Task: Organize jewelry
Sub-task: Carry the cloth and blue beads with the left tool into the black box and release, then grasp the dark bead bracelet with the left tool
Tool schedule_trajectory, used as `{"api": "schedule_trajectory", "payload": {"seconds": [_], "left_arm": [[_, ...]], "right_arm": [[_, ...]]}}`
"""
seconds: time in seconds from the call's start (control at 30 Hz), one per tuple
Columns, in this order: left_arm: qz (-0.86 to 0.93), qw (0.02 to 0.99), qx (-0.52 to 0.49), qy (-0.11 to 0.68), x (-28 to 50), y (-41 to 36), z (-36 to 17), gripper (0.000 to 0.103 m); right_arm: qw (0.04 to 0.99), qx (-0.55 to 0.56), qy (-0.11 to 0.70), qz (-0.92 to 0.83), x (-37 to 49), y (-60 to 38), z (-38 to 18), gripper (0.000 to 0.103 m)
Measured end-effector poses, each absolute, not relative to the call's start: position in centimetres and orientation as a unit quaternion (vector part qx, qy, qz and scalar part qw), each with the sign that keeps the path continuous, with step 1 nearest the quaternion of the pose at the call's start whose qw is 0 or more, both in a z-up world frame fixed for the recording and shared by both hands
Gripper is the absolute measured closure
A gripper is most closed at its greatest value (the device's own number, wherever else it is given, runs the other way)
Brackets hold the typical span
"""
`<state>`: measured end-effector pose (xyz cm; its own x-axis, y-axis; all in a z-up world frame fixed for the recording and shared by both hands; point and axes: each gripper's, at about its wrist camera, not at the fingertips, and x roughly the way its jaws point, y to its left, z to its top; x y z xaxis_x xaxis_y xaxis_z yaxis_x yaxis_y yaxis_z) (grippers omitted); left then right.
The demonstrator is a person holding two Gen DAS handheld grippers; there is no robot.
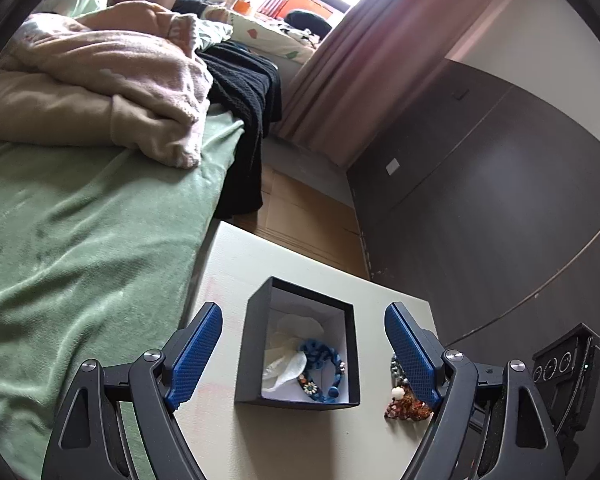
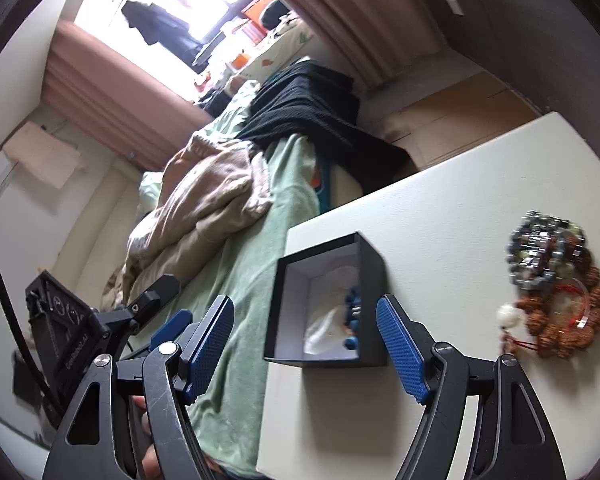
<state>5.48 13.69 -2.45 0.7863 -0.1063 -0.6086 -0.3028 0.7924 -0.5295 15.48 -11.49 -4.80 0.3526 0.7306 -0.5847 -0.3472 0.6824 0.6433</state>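
Note:
A small black box [image 1: 256, 320] with a white lining stands open on a white tabletop [image 1: 228, 264]. Inside lie a blue bead bracelet [image 1: 324, 364] and crumpled white tissue [image 1: 288, 366]. My left gripper [image 1: 304, 320] hangs open over the box, one blue finger on each side, touching nothing. Right of the box lies a heap of brown and grey bead bracelets [image 1: 404, 400], partly hidden by the right finger. In the right wrist view my right gripper [image 2: 305, 314] is open in front of the same box [image 2: 370, 280], with nothing between its pads. The bracelets [image 2: 556, 284] lie to the right.
A bed with a green sheet [image 1: 80, 248], a pink blanket [image 1: 112, 80] and a black knit cloth [image 1: 248, 100] runs along the table's left side. Dark wall panels [image 1: 480, 200] stand on the right. The left gripper's body [image 2: 68, 328] shows at the left in the right wrist view.

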Motion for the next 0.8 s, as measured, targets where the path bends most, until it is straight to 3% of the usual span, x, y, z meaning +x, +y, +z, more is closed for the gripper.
{"api": "schedule_trajectory", "payload": {"seconds": [0.8], "left_arm": [[-0.030,0.908,-0.192,0.370,9.0,1.2,-3.9,0.019]], "right_arm": [[0.812,0.249,0.493,0.189,16.0,-25.7,-5.2,0.028]]}}
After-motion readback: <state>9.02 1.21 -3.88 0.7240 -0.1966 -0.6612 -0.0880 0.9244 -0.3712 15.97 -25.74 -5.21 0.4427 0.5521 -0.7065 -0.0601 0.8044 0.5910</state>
